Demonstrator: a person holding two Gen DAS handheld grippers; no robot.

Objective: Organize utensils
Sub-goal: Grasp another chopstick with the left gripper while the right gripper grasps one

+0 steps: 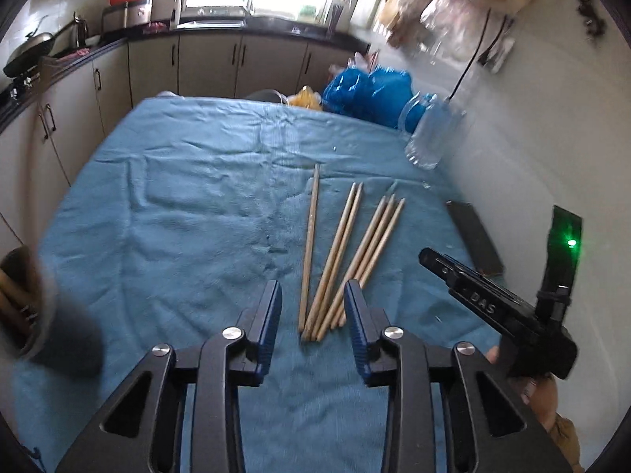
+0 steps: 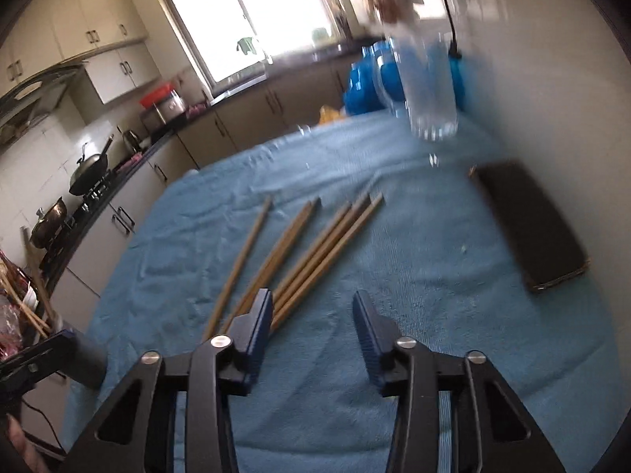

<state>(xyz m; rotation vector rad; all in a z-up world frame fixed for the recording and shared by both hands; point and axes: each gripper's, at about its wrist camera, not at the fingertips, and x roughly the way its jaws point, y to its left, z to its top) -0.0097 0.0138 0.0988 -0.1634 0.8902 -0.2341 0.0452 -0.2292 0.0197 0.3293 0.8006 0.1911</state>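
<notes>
**A:** Where do the chopsticks [image 1: 347,252] lie?

**B:** In the left wrist view, they fan out across the middle of the frame on the blue cloth [image 1: 177,205] covering the surface. One lies apart at the left, a pair in the middle, a cluster of three or so at the right. Their near ends converge between the spread fingers of the left claw [image 1: 312,317], which holds nothing.

**A:** And the right claw [image 2: 312,321]?

**B:** Also gaping and empty, aimed at bare cloth right of the fan; its left finger overlaps the near ends.

**A:** How would they handle?

**B:** Probably light, stiff, thin wood, apt to roll or slip. Gripping the bunched near ends looks safest, since the far tips splay apart.

**A:** What does one view show that the other lacks?

**B:** The right wrist view shows a dark flat object [image 2: 532,228] whole at the right, and a holder [image 2: 84,358] with sticks in it at lower left. The left wrist view sees that holder only as a blur in its lower left, but shows the right tool's body at its lower right.
</notes>
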